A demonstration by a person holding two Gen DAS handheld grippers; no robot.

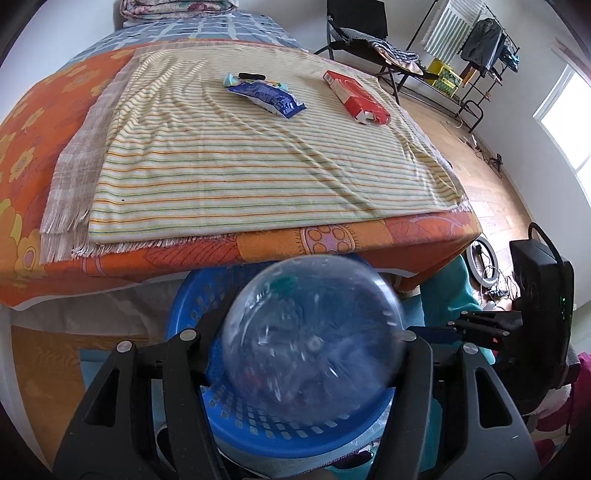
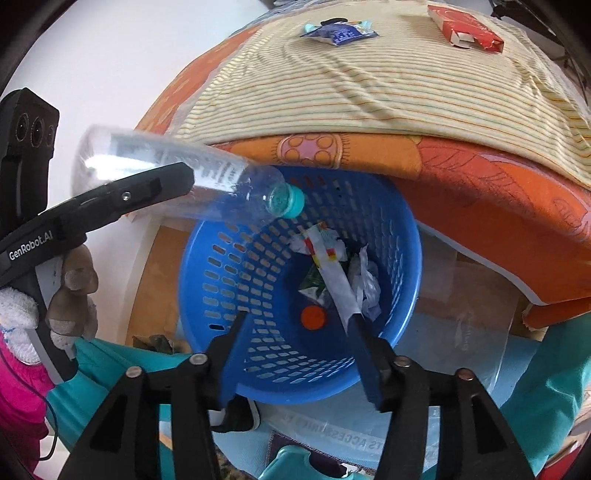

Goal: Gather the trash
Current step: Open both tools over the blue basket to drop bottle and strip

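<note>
A clear plastic bottle (image 1: 310,343) with a teal cap (image 2: 286,199) hangs tilted, cap down, over a blue perforated basket (image 2: 207,258). My left gripper (image 1: 303,338) is shut on its body, and the bottle's base fills the space between the fingers. Lower over the same basket (image 1: 192,306), my right gripper (image 2: 297,315) stands open with nothing pressed between its pads. A long white wrapper strip (image 2: 332,269) lies in the basket by the right fingertip, among crumpled paper (image 2: 365,284) and an orange disc (image 2: 312,318). On the bed lie a blue snack wrapper (image 1: 266,96) and a red box (image 1: 356,96).
The basket stands on the floor against the bed's foot, under the overhanging orange sheet (image 1: 332,240). A striped cloth (image 1: 240,166) covers the bed. A folding chair (image 1: 354,33) and a clothes rack (image 1: 476,48) stand beyond. A gloved hand (image 2: 74,284) holds the left gripper.
</note>
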